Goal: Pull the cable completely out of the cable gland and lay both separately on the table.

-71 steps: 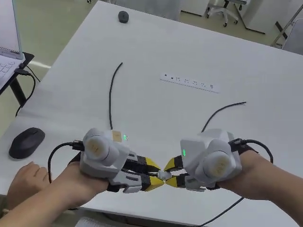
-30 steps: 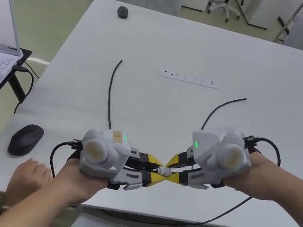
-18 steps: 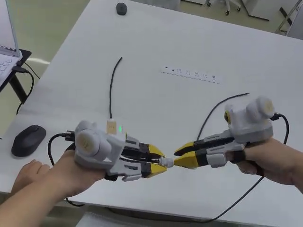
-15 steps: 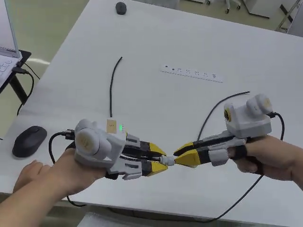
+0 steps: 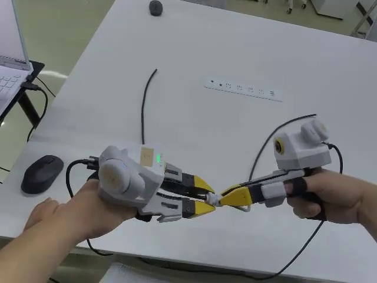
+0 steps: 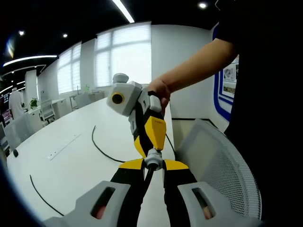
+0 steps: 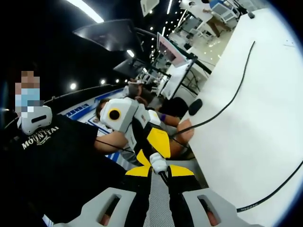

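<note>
A small white-grey cable gland [image 5: 216,199] hangs in the air over the table's near edge, between the two grippers' yellow tips. In the left gripper view the gland [image 6: 153,159] sits between my left gripper's [image 6: 154,165] tips, shut on it, with a thin black cable [image 6: 148,177] running back between the jaws. In the right gripper view the gland [image 7: 157,163] pokes out past my right gripper [image 7: 160,171], which is shut on the short black cable [image 7: 165,178] just behind it. The left gripper [image 5: 207,198] and right gripper [image 5: 227,197] meet tip to tip.
On the white table [image 5: 194,53] lie a loose black cable [image 5: 143,106], another curved black cable [image 5: 277,132] and a white strip with sockets [image 5: 242,90]. A mouse [image 5: 41,174] rests at the left edge, a dark round object [image 5: 155,7] at the far end.
The right gripper has swung out to the right and rolled, so its body now stands up and away from the left one. The tips still meet at the gland.
</note>
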Demonstrator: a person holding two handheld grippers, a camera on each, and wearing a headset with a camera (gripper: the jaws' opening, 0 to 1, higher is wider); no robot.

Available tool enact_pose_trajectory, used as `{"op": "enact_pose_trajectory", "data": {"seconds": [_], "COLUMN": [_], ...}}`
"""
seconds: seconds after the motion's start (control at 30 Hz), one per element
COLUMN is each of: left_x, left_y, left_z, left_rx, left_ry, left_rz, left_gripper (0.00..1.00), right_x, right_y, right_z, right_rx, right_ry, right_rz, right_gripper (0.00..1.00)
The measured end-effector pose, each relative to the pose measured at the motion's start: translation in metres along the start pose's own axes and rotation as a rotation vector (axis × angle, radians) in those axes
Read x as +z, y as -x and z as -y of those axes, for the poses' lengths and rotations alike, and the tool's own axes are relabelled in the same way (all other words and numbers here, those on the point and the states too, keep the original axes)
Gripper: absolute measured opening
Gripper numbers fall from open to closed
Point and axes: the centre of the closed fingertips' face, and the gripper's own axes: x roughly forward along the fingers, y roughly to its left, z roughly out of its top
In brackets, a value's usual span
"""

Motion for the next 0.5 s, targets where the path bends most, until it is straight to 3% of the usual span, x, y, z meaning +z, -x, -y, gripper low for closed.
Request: {"op": "enact_pose_trajectory", "data": {"seconds": [0.3, 0.37, 0.5], "left_x": [-0.0033, -0.0040, -0.0051], "left_y": [0.0041, 0.0045, 0.0055], "left_z": [0.0018, 0.0026, 0.0025], "left_rx": [-0.010, -0.018, -0.028], "left_ry": [0.068, 0.084, 0.138], "left_rz": [-0.003, 0.001, 0.012], "left_gripper": [0.15, 0.15, 0.15], "right_x": [-0.0007, -0.0023, -0.0013], "right_y": [-0.0050, -0.0057, -0.0066], "right_z": [-0.0023, -0.0035, -0.0027], "right_rx": [-0.073, -0.107, -0.214], "right_ry": [0.243, 0.287, 0.457], "right_rz": [-0.012, -0.041, -0.108], "right_gripper": [0.06, 0.06, 0.05]}}
